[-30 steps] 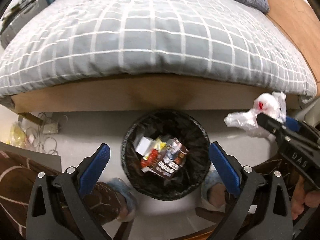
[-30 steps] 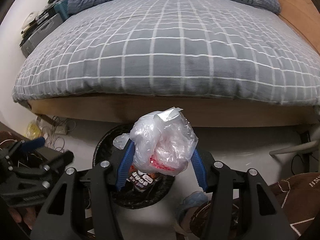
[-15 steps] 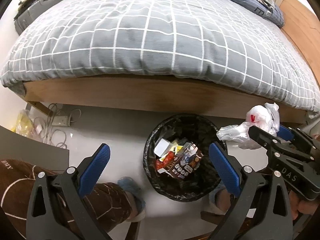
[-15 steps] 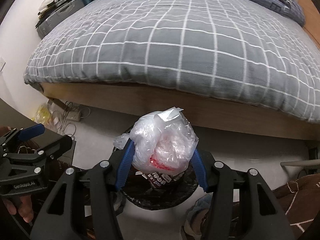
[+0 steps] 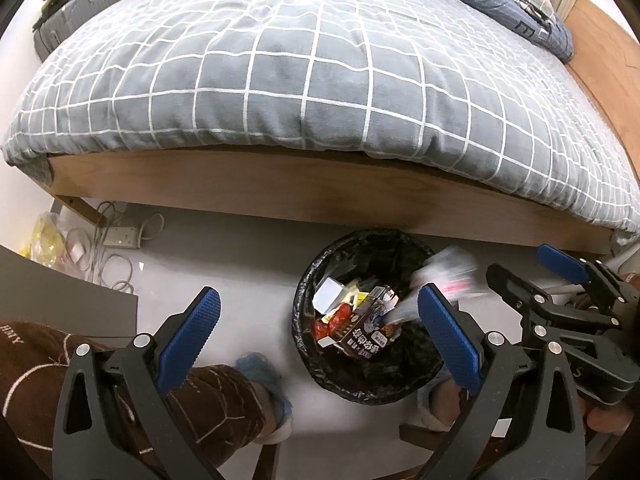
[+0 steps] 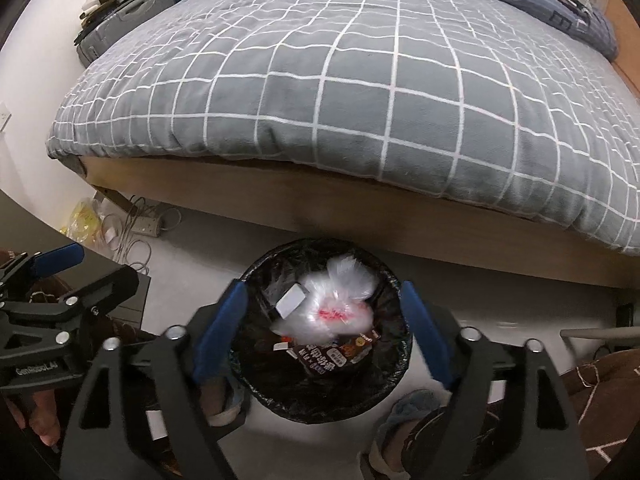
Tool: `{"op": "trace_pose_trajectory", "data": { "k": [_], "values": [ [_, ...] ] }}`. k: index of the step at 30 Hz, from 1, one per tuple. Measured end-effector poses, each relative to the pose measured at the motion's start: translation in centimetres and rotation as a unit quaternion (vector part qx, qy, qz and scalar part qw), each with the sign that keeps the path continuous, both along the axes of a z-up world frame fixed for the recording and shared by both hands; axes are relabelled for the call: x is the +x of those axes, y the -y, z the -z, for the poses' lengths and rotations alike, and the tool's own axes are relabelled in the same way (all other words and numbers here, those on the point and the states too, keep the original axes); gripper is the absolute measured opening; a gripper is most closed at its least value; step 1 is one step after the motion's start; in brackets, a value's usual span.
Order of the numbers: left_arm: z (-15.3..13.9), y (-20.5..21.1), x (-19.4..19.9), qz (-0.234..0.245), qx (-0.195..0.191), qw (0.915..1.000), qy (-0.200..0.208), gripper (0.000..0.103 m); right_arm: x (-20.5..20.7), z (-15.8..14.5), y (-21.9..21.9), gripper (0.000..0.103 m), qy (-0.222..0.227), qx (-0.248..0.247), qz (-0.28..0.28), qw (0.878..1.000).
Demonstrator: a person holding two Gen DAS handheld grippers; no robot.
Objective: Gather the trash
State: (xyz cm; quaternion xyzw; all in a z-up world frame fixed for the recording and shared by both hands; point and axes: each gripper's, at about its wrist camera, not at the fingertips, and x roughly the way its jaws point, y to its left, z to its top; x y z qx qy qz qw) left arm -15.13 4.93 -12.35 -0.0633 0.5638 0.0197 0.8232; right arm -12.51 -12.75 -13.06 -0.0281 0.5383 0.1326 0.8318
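A round bin with a black liner [image 5: 308, 292] [image 6: 256, 380] stands on the floor by the bed, with cartons and wrappers in it. A clear plastic bag with red print [image 6: 332, 308] drops, blurred, into the bin, free of the pads. My right gripper [image 6: 324, 332] hangs over the bin, its jaws opening wide with only the falling bag below them. In the left wrist view the same bag [image 5: 444, 276] is a blur at the bin's right rim, beside my right gripper [image 5: 532, 276]. My left gripper [image 5: 320, 340] is open and holds nothing, left of the bin's middle.
A bed with a grey checked duvet [image 5: 320, 80] and wooden frame [image 5: 280, 196] fills the far side. A power strip and cables [image 5: 120, 236] lie on the floor at the left, near a yellow bag [image 5: 44, 236]. The person's legs and slippered feet [image 5: 260, 380] flank the bin.
The right gripper has opened and let go of the plastic bag, which now falls into the bin. Both hands shifted, so the bin sits further right in the left wrist view.
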Motion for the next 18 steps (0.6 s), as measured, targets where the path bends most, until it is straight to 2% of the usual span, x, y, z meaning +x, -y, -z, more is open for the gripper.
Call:
{"op": "trace_pose_trajectory", "data": {
  "k": [7, 9, 11, 18],
  "values": [
    [-1.5, 1.1, 0.2, 0.005, -0.007, 0.9996, 0.027, 0.097, 0.0, -1.8, 2.1, 0.093, 0.026, 0.001, 0.028, 0.999],
    [-2.6, 1.7, 0.3, 0.01, -0.009, 0.999, 0.042, 0.097, 0.1, -3.1, 3.0, 0.095, 0.04, 0.012, 0.044, 0.998],
    [-4.1, 2.3, 0.3, 0.013, 0.006, 0.9979, 0.063, 0.097, 0.0, -4.4, 3.7, 0.095, 0.055, 0.017, 0.055, 0.997],
    [-8.9, 2.8, -0.3, 0.01, -0.001, 0.9948, 0.101, 0.097, -1.6, -10.3, 6.0, 0.095, 0.125, 0.003, 0.084, 0.989]
  ]
}}
